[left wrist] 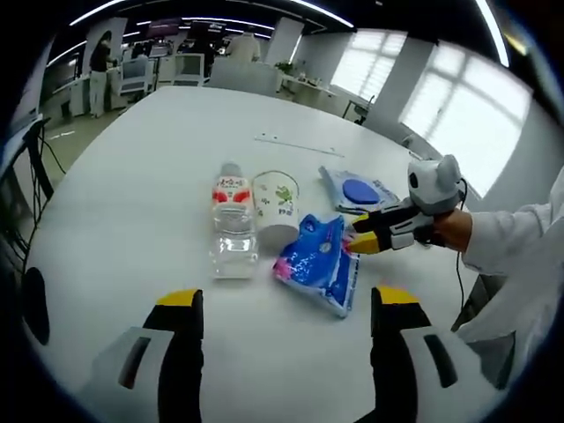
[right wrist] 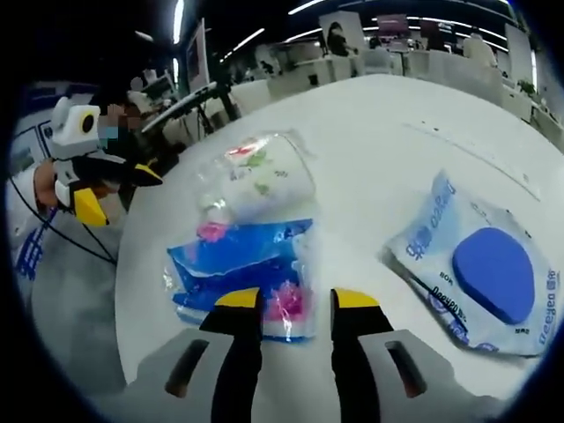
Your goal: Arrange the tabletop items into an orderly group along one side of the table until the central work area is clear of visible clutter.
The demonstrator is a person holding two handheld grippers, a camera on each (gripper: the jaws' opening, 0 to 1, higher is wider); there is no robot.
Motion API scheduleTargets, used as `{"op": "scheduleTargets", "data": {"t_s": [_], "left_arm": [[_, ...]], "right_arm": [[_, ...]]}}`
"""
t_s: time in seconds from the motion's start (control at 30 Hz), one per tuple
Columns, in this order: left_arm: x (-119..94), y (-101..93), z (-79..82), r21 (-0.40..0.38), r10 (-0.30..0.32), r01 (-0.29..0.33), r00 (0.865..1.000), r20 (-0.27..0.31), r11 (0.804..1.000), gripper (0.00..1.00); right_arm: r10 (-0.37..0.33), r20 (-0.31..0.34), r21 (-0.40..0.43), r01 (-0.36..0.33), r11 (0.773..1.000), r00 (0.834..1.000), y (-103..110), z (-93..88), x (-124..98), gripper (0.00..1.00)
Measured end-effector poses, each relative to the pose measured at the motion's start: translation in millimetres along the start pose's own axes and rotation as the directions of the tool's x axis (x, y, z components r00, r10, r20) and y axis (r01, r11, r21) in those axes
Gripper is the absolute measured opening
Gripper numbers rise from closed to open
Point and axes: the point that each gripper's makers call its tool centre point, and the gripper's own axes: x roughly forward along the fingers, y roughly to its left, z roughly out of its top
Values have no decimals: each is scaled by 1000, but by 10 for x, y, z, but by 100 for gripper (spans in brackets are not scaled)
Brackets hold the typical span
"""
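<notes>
A clear water bottle [left wrist: 233,225] with a red-and-white label lies on the white table [left wrist: 132,203], touching a paper cup [left wrist: 277,206] with green print. To their right rests a blue and pink packet [left wrist: 319,263], and past it a pale packet with a blue disc [left wrist: 357,191]. My left gripper [left wrist: 289,300] stands open, short of the group and holding nothing. My right gripper [left wrist: 361,233], held by a hand in a white sleeve, is at the blue packet's far edge. In the right gripper view, that gripper [right wrist: 296,301] is open with the blue packet's [right wrist: 242,264] corner between its jaws. The disc packet [right wrist: 480,264] lies to the right.
A thin strip [left wrist: 300,144] lies far out on the table. Office desks, chairs and a standing person [left wrist: 99,62] are beyond the far edge. The table has bare room to the left of the bottle. The left gripper [right wrist: 115,189] shows past the cup [right wrist: 264,176].
</notes>
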Motion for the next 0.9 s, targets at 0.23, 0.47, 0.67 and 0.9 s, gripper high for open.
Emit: {"op": "scheduleTargets", "data": {"t_s": [0.23,0.47,0.67,0.9], "left_arm": [[17,-13,-47,-2,-4,4,1000,-10,1000,79],[44,-30,-72,-9,-7,7,1000,-18,1000,77],[107,-136,-100,-7,-11,11,1000,-21,1000,72],[241,-264,-165,-6,-24,24,999,-36,1000,73]], "right_arm": [[-25,-15,-9,25,1000,1000,-25,-34,42,11],[-67,-21,-18,67,998,998,-75,-26,58,1],[-82,-11,-2,82,997,997,-73,11,89,1],[-84,-6,0,84,996,996,-65,9,90,1]]}}
